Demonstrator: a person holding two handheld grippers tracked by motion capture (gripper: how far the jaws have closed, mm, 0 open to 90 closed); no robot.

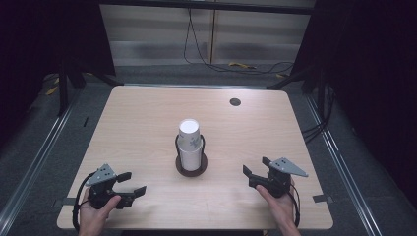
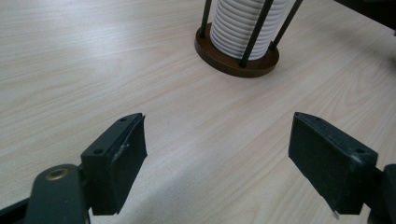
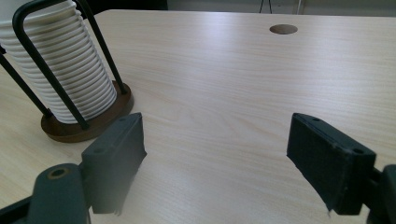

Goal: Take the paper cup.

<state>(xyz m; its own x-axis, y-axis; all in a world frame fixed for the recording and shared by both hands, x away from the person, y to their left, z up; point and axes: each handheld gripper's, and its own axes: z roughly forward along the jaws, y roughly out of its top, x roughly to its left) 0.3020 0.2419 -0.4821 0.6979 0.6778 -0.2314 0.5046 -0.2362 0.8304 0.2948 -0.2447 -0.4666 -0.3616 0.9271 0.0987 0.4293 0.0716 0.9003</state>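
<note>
1. Cup stack point(image 1: 189, 142) upright in wire holder point(image 1: 191, 164), table point(image 1: 147, 128) centre; long axis vertical.
2. Left gripper point(image 1: 132, 185): jaws spread, empty; stack ahead and to its right.
3. Right gripper point(image 1: 256, 173): jaws spread, empty; stack ahead and to its left.
4. Roughly equidistant from stack; right looks marginally nearer, likely either could reach.

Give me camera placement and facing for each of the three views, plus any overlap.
High view: above the person's side, looking forward and down on the table; both hands enter from the bottom, left tool and right tool open.
Left gripper view: rides the left tool, looking along its jaws toward the cup stack in its holder.
Right gripper view: rides the right tool, facing across the table; cup stack at upper left, table hole far off.
Shared: all three show the cup stack.
</note>
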